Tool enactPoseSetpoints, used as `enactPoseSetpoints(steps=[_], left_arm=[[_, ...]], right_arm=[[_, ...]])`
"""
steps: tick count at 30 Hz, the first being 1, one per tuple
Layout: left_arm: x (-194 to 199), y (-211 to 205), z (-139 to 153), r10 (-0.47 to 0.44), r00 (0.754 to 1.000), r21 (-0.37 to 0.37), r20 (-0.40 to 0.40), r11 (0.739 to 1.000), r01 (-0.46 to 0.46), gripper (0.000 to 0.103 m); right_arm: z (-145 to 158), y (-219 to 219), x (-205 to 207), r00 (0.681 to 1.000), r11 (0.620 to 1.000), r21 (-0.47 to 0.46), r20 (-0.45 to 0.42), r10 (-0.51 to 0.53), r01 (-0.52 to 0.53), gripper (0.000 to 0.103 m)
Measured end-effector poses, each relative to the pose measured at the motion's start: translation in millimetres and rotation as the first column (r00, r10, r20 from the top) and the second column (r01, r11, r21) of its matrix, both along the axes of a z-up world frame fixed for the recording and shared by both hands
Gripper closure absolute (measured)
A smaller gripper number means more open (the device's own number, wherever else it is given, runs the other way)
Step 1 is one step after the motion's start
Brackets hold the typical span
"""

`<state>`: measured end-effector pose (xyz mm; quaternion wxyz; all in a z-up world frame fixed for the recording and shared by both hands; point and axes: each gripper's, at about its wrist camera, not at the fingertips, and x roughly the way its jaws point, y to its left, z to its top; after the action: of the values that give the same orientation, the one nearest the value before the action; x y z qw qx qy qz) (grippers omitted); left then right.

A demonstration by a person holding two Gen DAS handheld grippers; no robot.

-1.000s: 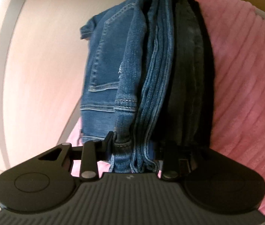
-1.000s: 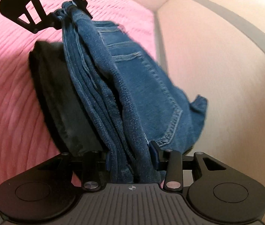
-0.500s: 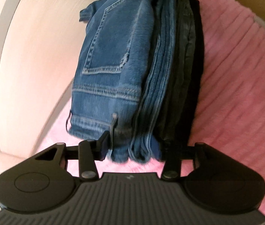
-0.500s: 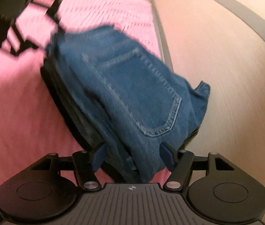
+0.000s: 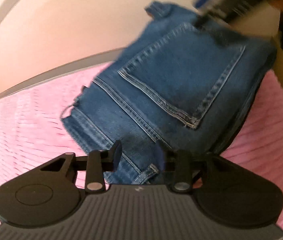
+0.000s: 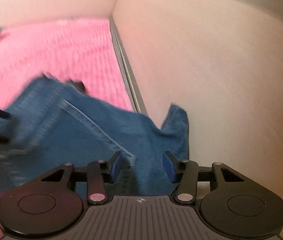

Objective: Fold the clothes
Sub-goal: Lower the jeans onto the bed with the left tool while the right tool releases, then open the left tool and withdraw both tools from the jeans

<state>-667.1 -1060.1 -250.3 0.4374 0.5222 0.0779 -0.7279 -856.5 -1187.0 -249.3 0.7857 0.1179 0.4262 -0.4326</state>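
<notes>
- The folded jeans [image 5: 173,92] lay as a thick blue bundle on the pink ribbed blanket [image 5: 31,124], close against the pale wall [image 6: 221,70] that ran along the right edge of the blanket in my right wrist view; one corner of denim stood up against that wall
- My left gripper [image 5: 139,158] had the near end of the bundle, the waistband side below the back pocket [image 5: 181,76], between its pads; the jaws were closing, but blur kept me from saying whether the pads were pressing on the cloth
- My right gripper [image 6: 142,166] straddled the other end of the bundle, its jaws closing too, with a visible gap between the blue pads [image 6: 115,166] and the denim, so I judged it was not gripping
- I judged the denim to be heavy for cloth and fairly stiff at seams and waistband, yet the stacked layers would slump and fan apart if lifted by one layer alone
- The best hold, in my judgement, was across the full thickness of the fold at both short ends, pads biting over a seam, where the fabric is least slippery
- Dark fabric showed along the bundle's right underside in the left view; I could not tell whether it was a separate garment
</notes>
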Motion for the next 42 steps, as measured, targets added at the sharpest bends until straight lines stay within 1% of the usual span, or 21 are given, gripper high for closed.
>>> enactPoseSetpoints(steps=[1,3,6,7,10,13,16,19,22,25,28,29,30,31,32,34,35,37,38,40,42], left_arm=[[-0.8,-0.2,-4.1,-0.004,1.0,-0.008,0.01,1.0,0.004,0.075],[-7.7,-8.3,-14.7,-0.011,1.0,-0.021,0.027,1.0,0.011,0.075],[-8.0,-14.3,-14.0,-0.008,1.0,-0.013,0.023,1.0,0.008,0.076],[-6.1,-15.1,-9.3,-0.001,1.0,-0.003,0.014,1.0,0.001,0.076],[9.5,-20.9,12.8,0.063,0.996,0.009,-0.057,0.998,-0.063,0.074],[32.3,-36.8,27.7,0.142,0.984,0.011,-0.109,0.99,-0.142,0.074],[46.2,-58.6,20.9,0.168,0.978,0.031,-0.126,0.986,-0.166,0.074],[43.1,-78.5,0.3,0.135,0.984,0.045,-0.12,0.99,-0.131,0.074],[32.8,-85.4,-12.4,0.104,0.989,0.029,-0.101,0.994,-0.102,0.076],[36.4,-83.8,-3.5,0.119,0.988,0.037,-0.102,0.993,-0.116,0.075],[49.6,-64.5,18.9,0.147,0.984,0.033,-0.104,0.989,-0.144,0.075],[55.0,-55.5,27.1,0.164,0.98,0.037,-0.11,0.986,-0.161,0.075],[60.1,-45.4,35.2,0.188,0.975,0.046,-0.116,0.982,-0.184,0.074],[65.0,-33.5,43.1,0.221,0.967,0.062,-0.125,0.975,-0.215,0.072],[68.3,-21.6,49.3,0.254,0.958,0.078,-0.135,0.966,-0.246,0.07],[71.8,1.8,59.3,0.32,0.935,0.112,-0.151,0.946,-0.306,0.06],[72.1,13.7,63.1,0.355,0.921,0.131,-0.157,0.932,-0.337,0.057],[69.1,35.2,67.8,0.413,0.894,0.171,-0.176,0.907,-0.385,0.037],[66.4,44.4,69.5,0.438,0.88,0.188,-0.184,0.894,-0.406,0.032],[60.3,61.4,72.6,0.487,0.85,0.22,-0.198,0.868,-0.446,0.015],[53.5,75.8,77.6,0.521,0.822,0.238,-0.228,0.849,-0.472,0.007]], right_arm=[[-9.8,-8.4,-0.6,1.0,1.0,0.026,0.007,-0.005,0.005,0.055],[-15.1,-15.8,-2.2,1.0,0.999,0.042,0.017,0.004,-0.004,0.055],[-0.9,-14.6,-5.9,0.999,0.998,0.068,0.042,-0.011,0.008,0.055],[6.6,-10.2,-8.3,0.998,0.997,0.069,0.055,-0.021,0.017,0.055],[29.6,17.1,-18.9,0.992,0.996,0.091,0.123,-0.023,0.012,0.055],[38.8,49.7,-24.8,0.986,0.991,0.137,0.164,-0.01,-0.013,0.055],[29.9,75.0,-25.0,0.987,0.983,0.178,0.159,0.015,-0.044,0.055],[8.6,84.7,-29.3,0.99,0.978,0.206,0.144,-0.003,-0.027,0.055],[11.5,84.5,-29.3,0.989,0.979,0.204,0.143,-0.029,-0.001,0.055],[29.1,93.5,-30.7,0.986,0.98,0.192,0.148,-0.075,0.045,0.055],[41.4,109.7,-31.1,0.982,0.972,0.218,0.149,-0.119,0.085,0.054],[45.5,115.1,-31.2,0.98,0.969,0.227,0.149,-0.134,0.098,0.051],[49.5,122.4,-31.2,0.979,0.965,0.239,0.147,-0.145,0.107,0.037],[54.2,130.7,-32.0,0.978,0.962,0.248,0.146,-0.152,0.112,0.03],[59.4,138.7,-33.3,0.976,0.96,0.252,0.147,-0.158,0.118,0.027],[63.8,151.6,-32.4,0.972,0.95,0.284,0.156,-0.177,0.127,0.027],[65.1,156.2,-32.7,0.968,0.942,0.304,0.161,-0.195,0.139,0.027],[68.3,164.6,-35.2,0.956,0.923,0.344,0.17,-0.239,0.17,0.026],[68.9,167.8,-36.5,0.949,0.913,0.362,0.175,-0.263,0.186,0.026],[76.5,178.7,-39.3,0.936,0.902,0.373,0.183,-0.301,0.218,0.026],[86.0,191.1,-42.1,0.922,0.893,0.377,0.191,-0.337,0.248,0.026]])
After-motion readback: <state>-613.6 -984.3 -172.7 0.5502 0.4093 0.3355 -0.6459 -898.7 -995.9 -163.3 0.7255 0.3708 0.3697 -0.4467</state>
